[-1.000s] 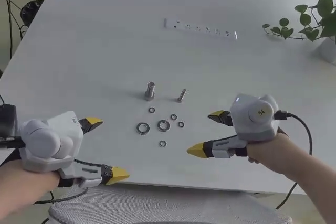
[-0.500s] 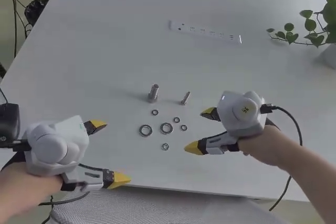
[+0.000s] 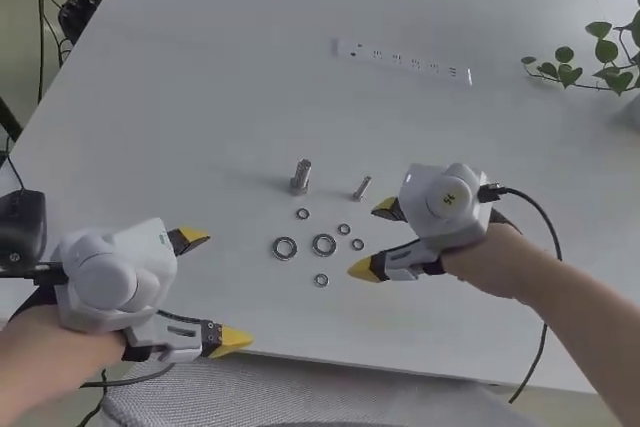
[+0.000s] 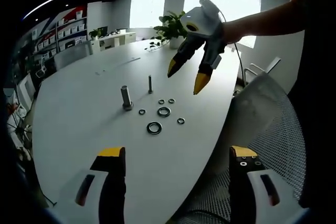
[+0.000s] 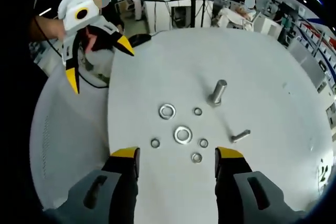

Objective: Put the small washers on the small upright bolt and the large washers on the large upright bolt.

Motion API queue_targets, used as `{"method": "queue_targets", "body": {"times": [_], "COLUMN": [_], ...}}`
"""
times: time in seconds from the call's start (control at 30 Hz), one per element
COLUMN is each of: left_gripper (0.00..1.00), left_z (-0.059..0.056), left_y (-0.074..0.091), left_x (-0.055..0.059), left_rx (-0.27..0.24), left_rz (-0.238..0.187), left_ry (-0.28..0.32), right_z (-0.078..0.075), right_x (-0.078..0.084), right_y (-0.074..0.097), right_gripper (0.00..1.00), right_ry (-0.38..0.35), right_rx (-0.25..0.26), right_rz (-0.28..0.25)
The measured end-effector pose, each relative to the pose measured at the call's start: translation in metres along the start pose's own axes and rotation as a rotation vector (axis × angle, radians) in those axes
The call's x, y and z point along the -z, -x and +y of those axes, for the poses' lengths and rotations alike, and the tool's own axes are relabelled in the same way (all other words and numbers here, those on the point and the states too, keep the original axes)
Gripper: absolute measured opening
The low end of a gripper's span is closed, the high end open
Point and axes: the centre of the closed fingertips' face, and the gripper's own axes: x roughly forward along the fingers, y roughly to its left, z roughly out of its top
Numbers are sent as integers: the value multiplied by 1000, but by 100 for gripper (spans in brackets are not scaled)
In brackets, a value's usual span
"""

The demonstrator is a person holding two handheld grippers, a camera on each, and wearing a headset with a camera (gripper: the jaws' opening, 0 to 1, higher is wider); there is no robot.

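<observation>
white table (image 3: 200, 67) spreads across the head view, with a grey mesh chair (image 3: 300, 402) tucked at its near edge and a leafy plant (image 3: 590, 52) at the far right. the left gripper (image 3: 220, 289) hangs at the near left edge, part of it out over the chair, its yellow-tipped jaws spread wide with nothing between them. the right gripper (image 3: 369, 239) is held above the table just right of the washers, tips pointing left at them, jaws also wide apart and holding nothing; its upper tip is near the small bolt and its lower tip is near the nearest washers. a long white power strip (image 3: 402, 60) lies farther back, well apart from the work. the large bolt (image 3: 301, 176) stands upright on its head near the middle of the table, and the small bolt (image 3: 361, 188) stands just to its right, thin and upright in the left gripper view. in front of the bolts, toward the person, two large washers (image 3: 285, 248) lie flat side by side, close but apart. four small washers (image 3: 344, 229) lie scattered around them: one between the large bolt and the large washers, two to the right of the large pair, and one nearest the person. all six lie loose on the table, apart from both bolts.
</observation>
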Motion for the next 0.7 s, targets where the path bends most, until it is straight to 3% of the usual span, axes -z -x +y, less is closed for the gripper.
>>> {"method": "queue_targets", "body": {"times": [0.2, 0.57, 0.7], "left_gripper": [79, 78, 78], "left_z": [2, 2, 1], "left_y": [0, 0, 0], "left_x": [1, 3, 3], "left_rx": [-2, 5, 8], "left_rz": [1, 7, 10], "left_ry": [4, -1, 1], "right_z": [-1, -12, -18], "right_x": [2, 18, 26], "right_y": [-9, -24, -30], "right_gripper": [57, 53, 45], "right_ry": [10, 64, 76], "right_rx": [-17, -15, -7], "right_rz": [10, 86, 119]}}
